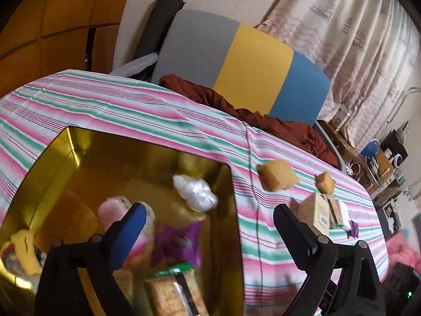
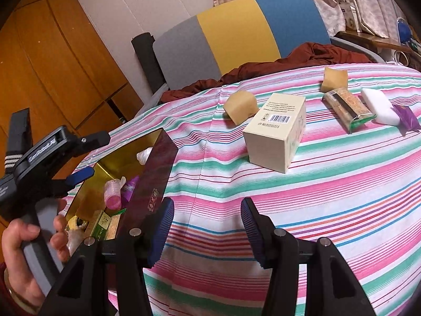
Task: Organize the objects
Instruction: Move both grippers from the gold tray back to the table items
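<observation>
While poised above the gold box (image 1: 79, 142), left tongs (image 1: 208, 221) wide, empty; right tongs (image 2: 208, 226) part-open, empty.

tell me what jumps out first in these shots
The pink-and-green striped tablecloth fills both views. At its left sits a gold-lined box already holding small packets, with the open left gripper over it. A cream carton stands mid-table, beyond the empty right gripper.

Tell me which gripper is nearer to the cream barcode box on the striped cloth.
Right. The right gripper points across bare cloth toward the cream box; the left gripper hangs over the gold-lined box, farther to the side.
</observation>
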{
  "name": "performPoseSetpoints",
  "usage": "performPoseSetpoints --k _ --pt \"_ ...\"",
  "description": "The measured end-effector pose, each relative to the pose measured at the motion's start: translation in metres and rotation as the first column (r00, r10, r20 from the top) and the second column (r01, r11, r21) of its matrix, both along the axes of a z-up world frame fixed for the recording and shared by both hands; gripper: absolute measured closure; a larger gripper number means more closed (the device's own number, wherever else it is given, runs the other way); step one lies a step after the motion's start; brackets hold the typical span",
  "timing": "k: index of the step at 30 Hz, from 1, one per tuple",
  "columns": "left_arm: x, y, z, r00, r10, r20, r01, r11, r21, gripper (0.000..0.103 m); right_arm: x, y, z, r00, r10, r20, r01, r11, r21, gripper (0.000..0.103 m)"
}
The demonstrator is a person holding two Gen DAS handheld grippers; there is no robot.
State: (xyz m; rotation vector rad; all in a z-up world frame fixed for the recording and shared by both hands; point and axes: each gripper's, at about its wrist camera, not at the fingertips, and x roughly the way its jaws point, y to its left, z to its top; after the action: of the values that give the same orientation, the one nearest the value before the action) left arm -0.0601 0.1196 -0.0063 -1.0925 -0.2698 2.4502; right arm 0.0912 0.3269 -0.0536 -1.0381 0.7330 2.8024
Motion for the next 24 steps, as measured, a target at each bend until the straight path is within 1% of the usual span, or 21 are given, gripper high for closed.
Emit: performPoseSetpoints --k 7,10,13,16,20,24 --pt "0.028 0.020 0.005 0.998 -0.060 -0.032 0.060 0.998 -0.010 0.002 0.007 0.013 0.000 0.999 -0.037 0.006 0.037 0.999 0.008 0.050" --pt "0.041 0.031 0.006 0.994 -0.099 -0.045 0.098 0.995 -0.029 0.001 0.012 0.023 -0.003 0.998 -0.058 0.024 0.058 0.998 0.036 0.050" --pt "0.058 0.044 0.008 0.987 -0.145 -0.071 0.142 0.989 -0.050 0.000 0.021 0.042 -0.009 0.993 -0.104 0.050 0.101 0.993 0.060 0.050" --pt "0.072 0.060 0.008 0.978 -0.196 -0.076 0.191 0.979 -0.070 0.000 0.032 0.065 -0.015 0.984 -0.161 0.079 0.155 0.985 0.078 0.049" --pt "0.089 0.083 0.002 0.961 -0.271 -0.059 0.264 0.960 -0.097 0.000 0.046 0.098 -0.022 0.967 -0.224 0.117 0.215 0.973 0.090 0.046" --pt "0.105 0.107 -0.009 0.945 -0.324 -0.037 0.317 0.939 -0.130 0.000 0.063 0.130 -0.025 0.952 -0.277 0.129 0.268 0.960 0.083 0.046"
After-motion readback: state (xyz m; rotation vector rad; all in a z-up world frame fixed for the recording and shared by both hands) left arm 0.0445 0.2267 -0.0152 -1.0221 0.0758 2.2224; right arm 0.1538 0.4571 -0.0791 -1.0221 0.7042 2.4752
